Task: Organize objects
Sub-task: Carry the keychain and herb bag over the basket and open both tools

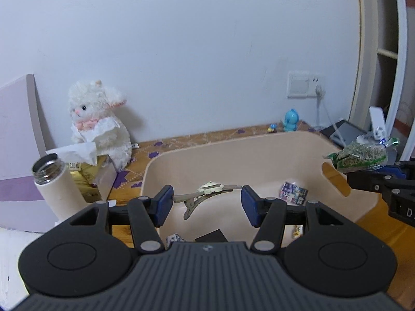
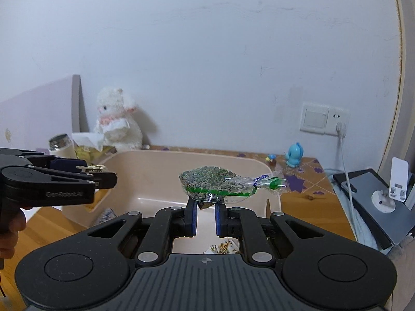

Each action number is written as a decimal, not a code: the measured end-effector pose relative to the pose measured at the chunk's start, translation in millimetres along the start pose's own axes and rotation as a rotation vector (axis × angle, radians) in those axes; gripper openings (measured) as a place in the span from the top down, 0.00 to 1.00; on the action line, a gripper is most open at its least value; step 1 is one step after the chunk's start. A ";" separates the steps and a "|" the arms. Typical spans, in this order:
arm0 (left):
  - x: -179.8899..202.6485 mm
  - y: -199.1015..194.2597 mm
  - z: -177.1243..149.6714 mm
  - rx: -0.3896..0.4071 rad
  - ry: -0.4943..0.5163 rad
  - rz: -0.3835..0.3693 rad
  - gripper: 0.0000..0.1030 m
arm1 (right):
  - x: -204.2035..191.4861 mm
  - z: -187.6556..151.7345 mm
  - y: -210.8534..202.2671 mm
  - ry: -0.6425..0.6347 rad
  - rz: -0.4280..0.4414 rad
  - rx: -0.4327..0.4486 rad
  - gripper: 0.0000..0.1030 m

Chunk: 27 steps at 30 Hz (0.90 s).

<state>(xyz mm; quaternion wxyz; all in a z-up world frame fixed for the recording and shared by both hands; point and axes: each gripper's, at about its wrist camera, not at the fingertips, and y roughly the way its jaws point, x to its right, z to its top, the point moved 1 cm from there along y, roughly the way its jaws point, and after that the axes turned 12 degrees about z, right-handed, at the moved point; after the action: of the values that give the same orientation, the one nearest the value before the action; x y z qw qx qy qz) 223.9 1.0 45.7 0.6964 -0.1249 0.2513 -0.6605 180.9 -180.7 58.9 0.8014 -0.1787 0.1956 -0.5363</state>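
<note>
Both loads hang over the bin (image 1: 272, 145), ready to drop. The left gripper (image 1: 206, 202), jaws wide, pinches a hair clip (image 1: 205, 194) endwise; the right gripper (image 2: 206, 211), nearly closed, grips a seed bag (image 2: 218, 185) above its jaws. Next: part jaws.

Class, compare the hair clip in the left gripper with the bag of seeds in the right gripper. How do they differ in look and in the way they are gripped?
The hair clip is a thin, rigid bar with a pale flower; the bag of seeds is a plump, clear pouch tied with blue string.

The clip spans the left gripper end to end, fingers wide apart; the bag is pinched from below by the right gripper, fingers close together.

Both are held above the beige bin.
</note>
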 end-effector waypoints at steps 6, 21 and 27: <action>15.1 28.6 -11.1 -0.078 0.025 0.015 0.43 | 5.6 -5.2 33.2 0.021 -0.007 -0.087 0.89; 20.2 49.7 -26.0 -0.175 0.028 0.032 0.22 | 10.9 -14.4 55.5 0.048 -0.010 -0.201 0.66; 12.4 30.9 -16.8 -0.116 -0.004 0.045 0.13 | 7.1 -9.5 34.5 0.065 0.015 -0.166 0.48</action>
<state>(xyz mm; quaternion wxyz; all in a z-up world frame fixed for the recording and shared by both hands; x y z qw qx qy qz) 241.7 -5.6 13.5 0.7031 -0.1607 0.2908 -0.6288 205.8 -175.6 32.7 0.7811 -0.2257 0.2667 -0.5176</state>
